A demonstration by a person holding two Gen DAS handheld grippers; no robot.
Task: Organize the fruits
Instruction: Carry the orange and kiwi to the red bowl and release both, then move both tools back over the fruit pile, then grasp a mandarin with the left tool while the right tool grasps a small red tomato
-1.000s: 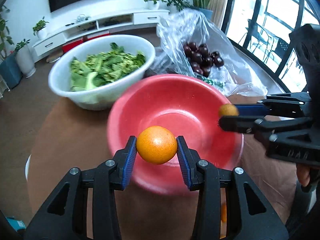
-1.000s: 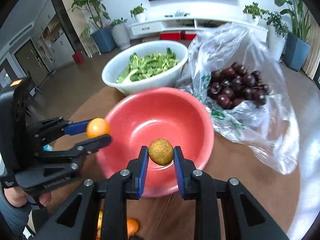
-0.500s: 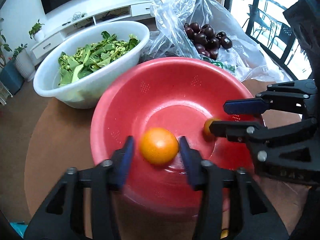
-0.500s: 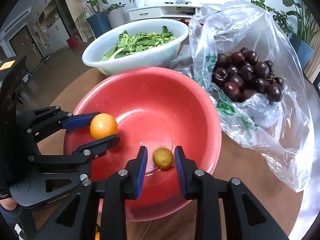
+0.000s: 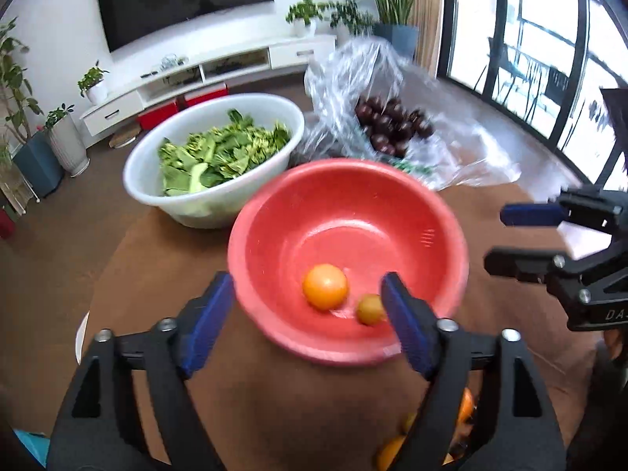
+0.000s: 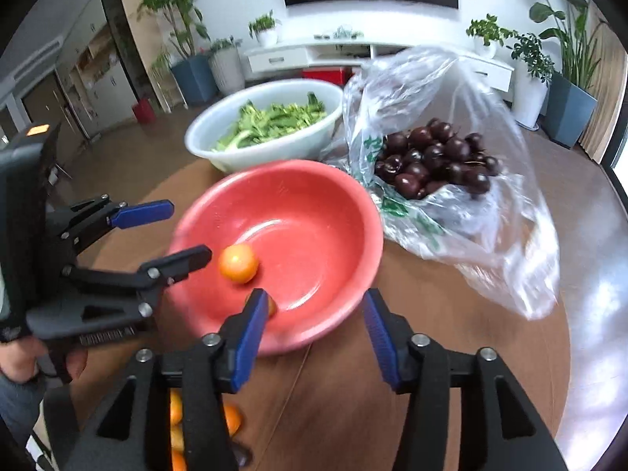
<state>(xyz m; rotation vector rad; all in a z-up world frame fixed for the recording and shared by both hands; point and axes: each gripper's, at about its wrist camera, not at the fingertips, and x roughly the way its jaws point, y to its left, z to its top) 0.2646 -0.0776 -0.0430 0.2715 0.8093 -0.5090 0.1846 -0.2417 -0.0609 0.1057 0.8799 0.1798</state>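
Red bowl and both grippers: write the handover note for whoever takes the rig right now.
Left gripper: jaws open, empty, at the red bowl's near rim.
Right gripper: jaws open, empty, also at the near rim.
In the bowl: one orange and one smaller yellowish fruit, apart from the jaws.
Left: more oranges lie below the grippers, near the table edge; dark fruits sit in the plastic bag.

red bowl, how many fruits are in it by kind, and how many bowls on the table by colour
Orange: 1
Small yellowish fruit: 1
Fruits in bowl: 2
Red bowl: 1
White bowl: 1
Bowls: 2
Total: 4
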